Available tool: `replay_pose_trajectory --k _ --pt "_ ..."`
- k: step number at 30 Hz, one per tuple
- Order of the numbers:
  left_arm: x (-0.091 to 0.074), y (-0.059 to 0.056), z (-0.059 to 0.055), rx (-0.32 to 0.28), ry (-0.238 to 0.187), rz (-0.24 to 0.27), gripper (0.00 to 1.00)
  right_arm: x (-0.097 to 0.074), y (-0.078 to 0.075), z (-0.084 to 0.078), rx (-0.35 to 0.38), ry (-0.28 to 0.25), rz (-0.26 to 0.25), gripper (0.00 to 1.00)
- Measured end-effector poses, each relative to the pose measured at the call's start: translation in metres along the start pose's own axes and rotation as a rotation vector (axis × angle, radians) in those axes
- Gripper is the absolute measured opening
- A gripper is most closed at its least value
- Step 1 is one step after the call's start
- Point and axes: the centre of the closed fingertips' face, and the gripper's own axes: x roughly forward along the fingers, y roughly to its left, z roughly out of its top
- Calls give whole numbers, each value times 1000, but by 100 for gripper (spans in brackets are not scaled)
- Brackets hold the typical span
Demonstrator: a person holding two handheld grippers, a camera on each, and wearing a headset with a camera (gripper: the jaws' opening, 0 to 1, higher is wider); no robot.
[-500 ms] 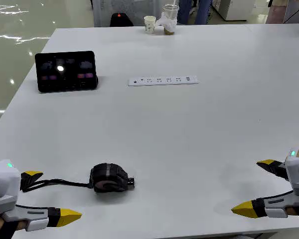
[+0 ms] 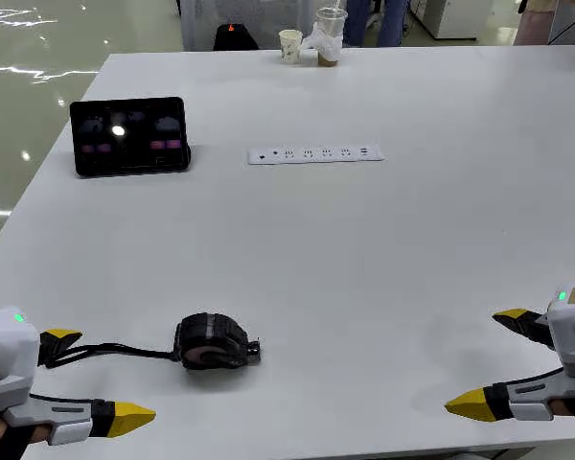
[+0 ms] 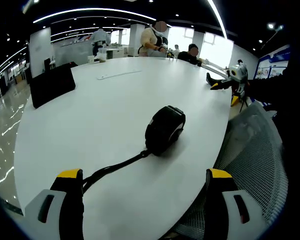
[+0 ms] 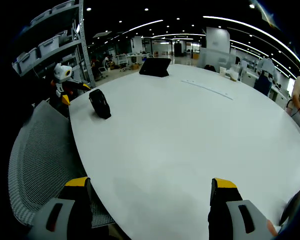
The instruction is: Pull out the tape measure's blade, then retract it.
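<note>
Step in hand: the start, as I judge it. Nothing is gripped, and the blade looks fully wound in.
Tape measure: the dark tape measure lies on its side on the white tabletop, near your edge and left of the middle. Its end hook pokes out on the right side of the case.
Strap: a black strap trails left from the case to the far jaw of your left tool. I cannot tell whether it touches.
Left tool: your left tool sits at the near left corner, just left of the case. Its jaws are spread wide and hold nothing.
Right tool: your right tool hovers at the near right edge, well apart from the case. It is also spread wide and holds nothing.
Next move: bring the left tool over the case and close on its body to pin it. Then carry the right tool across to pinch the end hook and draw it to the right.
Watch for: the hook is small and low against the tabletop, so come in level. Keep the strap out from between the jaws.
Far side: a dark screen, a power strip and some cups stand well clear of your work.
</note>
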Motion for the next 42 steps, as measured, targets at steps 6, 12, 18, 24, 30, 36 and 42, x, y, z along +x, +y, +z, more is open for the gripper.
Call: replay_pose_trajectory --k 6,12,18,24,30,36,42 --pt "0 7 1 9 5 27 99 1 -3 -2 12 8 -3 99" --pt "0 8 0 26 19 19 99 0 -5 0 1 4 -5 99" --pt "0 3 9 31 5 -19 99 5 -4 8 -58 -22 24 99" --pt "5 0 10 69 32 -60 99 13 2 11 -85 -25 62 99" --pt "9 -3 11 134 74 -89 99 20 7 15 -110 -8 90 99" --pt "13 0 15 183 105 -107 99 26 8 24 -143 -12 110 99" --pt "18 -1 17 219 128 -127 99 30 8 32 -170 -13 119 99"
